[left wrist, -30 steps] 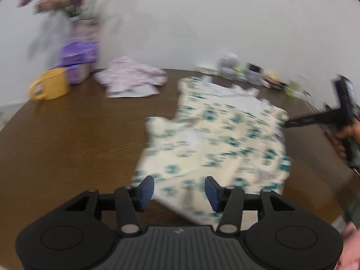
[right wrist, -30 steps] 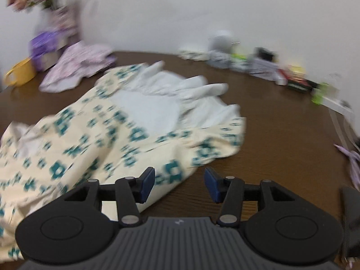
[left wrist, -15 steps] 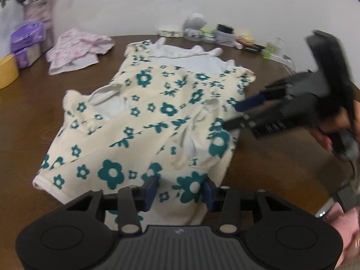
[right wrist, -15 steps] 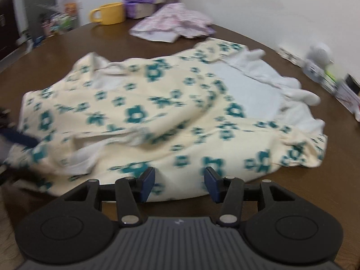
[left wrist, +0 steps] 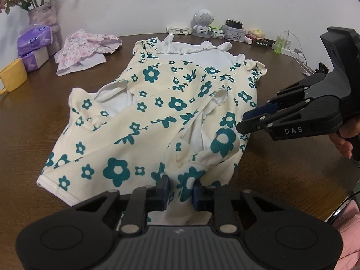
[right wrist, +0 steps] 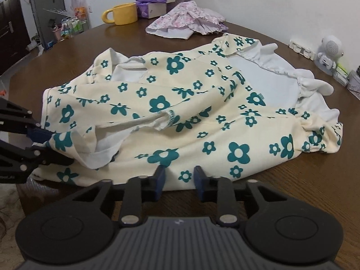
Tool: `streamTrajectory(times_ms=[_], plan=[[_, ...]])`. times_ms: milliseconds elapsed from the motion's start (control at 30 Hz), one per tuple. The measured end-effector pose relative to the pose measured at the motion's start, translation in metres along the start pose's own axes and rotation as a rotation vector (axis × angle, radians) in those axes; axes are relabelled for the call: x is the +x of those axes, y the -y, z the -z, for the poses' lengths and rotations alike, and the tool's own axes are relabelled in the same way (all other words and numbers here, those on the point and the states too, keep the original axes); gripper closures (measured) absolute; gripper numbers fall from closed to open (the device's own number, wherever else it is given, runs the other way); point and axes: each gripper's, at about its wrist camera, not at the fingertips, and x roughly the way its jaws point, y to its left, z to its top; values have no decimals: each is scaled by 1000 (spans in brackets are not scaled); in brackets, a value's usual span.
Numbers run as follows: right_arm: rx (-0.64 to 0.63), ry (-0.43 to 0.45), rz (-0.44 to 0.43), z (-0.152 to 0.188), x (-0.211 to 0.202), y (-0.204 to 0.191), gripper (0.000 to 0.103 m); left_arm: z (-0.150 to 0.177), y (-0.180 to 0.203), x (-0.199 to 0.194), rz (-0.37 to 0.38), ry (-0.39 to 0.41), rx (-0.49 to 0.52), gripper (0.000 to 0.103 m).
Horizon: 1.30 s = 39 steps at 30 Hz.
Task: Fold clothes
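Note:
A cream dress with teal flowers (left wrist: 157, 117) lies spread and rumpled on the brown wooden table (left wrist: 33, 123), white lining showing at its far end. My left gripper (left wrist: 180, 190) is at the near hem, jaws closing, a bunched fold pinched between its blue pads. In the right wrist view the same dress (right wrist: 180, 112) fills the middle; my right gripper (right wrist: 179, 176) has its jaws closing on the near side edge, cloth between the pads. Each tool shows in the other's view: the right gripper (left wrist: 244, 121) at the dress's right edge, the left gripper (right wrist: 48, 146) at its left end.
A pink floral garment (left wrist: 85, 47) lies crumpled at the back left, next to purple tissue packs (left wrist: 33, 42), a yellow mug (left wrist: 13, 78) and a vase of flowers (left wrist: 42, 15). A white robot-shaped speaker (left wrist: 203, 22) and several small items (left wrist: 234, 33) line the back edge. A hand (left wrist: 344, 139) holds the right tool.
Both grippers came down to the dress's near edges and their jaws narrowed from wide apart onto the cloth. The right wrist view swung round to look along the dress.

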Motion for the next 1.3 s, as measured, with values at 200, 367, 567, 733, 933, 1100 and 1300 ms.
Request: streamTrajectory(times_ms=[200, 367, 567, 733, 933, 1100, 1300], plan=[[5, -8, -5, -1, -1, -10, 100, -1, -5, 0, 6, -1, 45, 94], [15, -21, -27, 0, -2, -23, 102, -2, -18, -1, -13, -7, 87, 94], [37, -37, -88, -9, 2, -48, 103, -5, -51, -3, -45, -16, 146, 95], [32, -53, -141, -30, 14, -83, 103, -7, -94, -3, -70, -19, 201, 96], [30, -60, -157, -44, 36, -104, 103, -9, -159, -1, -85, 4, 263, 96], [87, -12, -152, -62, 50, -120, 103, -12, -213, -1, -55, 30, 261, 96], [201, 99, -77, -70, 28, -127, 97, -10, -241, -5, -1, 61, 199, 94]])
